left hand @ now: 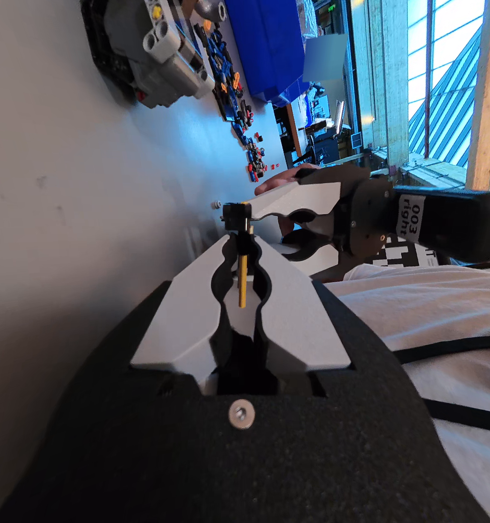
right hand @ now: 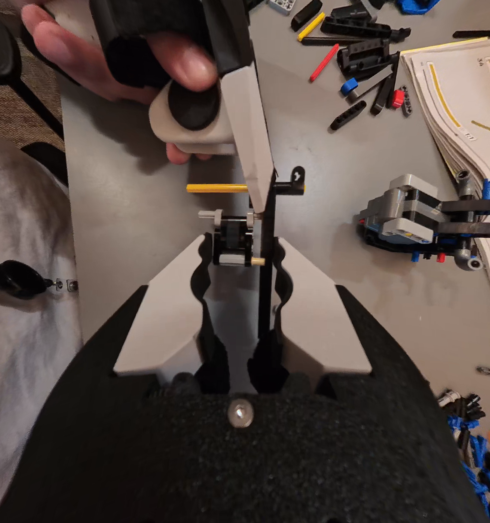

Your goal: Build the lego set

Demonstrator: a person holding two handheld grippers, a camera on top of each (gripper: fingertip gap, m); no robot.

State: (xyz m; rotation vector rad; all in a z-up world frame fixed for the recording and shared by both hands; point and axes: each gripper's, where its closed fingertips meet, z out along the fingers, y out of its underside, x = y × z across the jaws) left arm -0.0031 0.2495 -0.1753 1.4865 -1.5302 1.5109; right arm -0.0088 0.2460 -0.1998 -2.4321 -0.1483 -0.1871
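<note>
Mid-joining: left tongs (left hand: 242,243) pinch the yellow axle (left hand: 242,283), right tongs (right hand: 239,249) grip the small subassembly (right hand: 233,243); next, careful alignment.

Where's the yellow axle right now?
The yellow axle is clamped in the left gripper, sticking out sideways in the right wrist view, just above the small black-and-grey assembly.

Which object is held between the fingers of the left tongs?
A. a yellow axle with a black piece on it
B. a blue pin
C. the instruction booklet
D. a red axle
A: in the left wrist view, the left tongs are closed on a yellow axle that carries a black piece.
</note>
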